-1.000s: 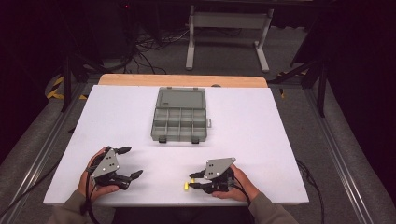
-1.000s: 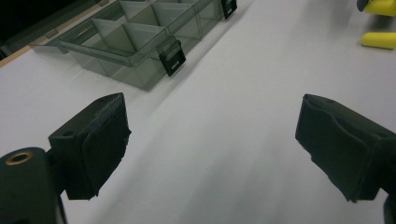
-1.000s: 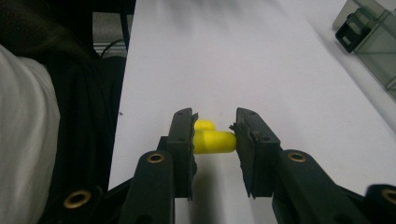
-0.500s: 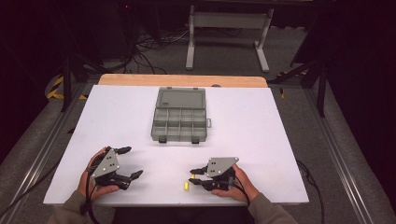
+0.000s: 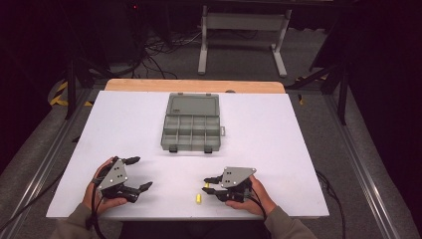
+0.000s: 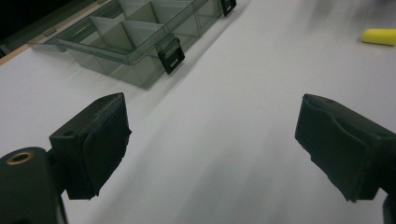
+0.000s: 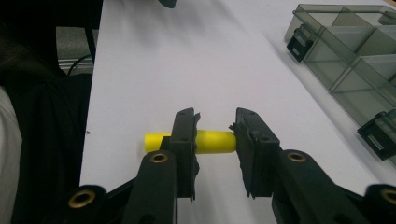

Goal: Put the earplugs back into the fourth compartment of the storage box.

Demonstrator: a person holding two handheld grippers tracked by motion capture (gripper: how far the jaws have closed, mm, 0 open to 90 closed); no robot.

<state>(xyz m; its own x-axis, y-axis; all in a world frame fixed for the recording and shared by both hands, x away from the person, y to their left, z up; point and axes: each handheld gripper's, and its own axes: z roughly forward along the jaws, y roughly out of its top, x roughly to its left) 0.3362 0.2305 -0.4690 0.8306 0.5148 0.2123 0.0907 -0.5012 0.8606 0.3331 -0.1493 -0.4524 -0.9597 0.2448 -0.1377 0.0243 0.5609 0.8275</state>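
Both my grippers low at the near edge of the white table (image 5: 298,149).

Bare table lies between me and the open compartment box (image 5: 191,124). My left gripper (image 5: 137,174) rests near the edge, jaws wide apart over nothing. My right gripper (image 5: 208,185) holds narrow, unclamped jaws over the table, the yellow foam cylinder (image 7: 189,142) lying just beyond them.

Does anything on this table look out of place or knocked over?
Nothing looks damaged or spilled. One small yellow cylinder lies loose near the table's front edge, away from the open compartment box, beside the right hand-held gripper.
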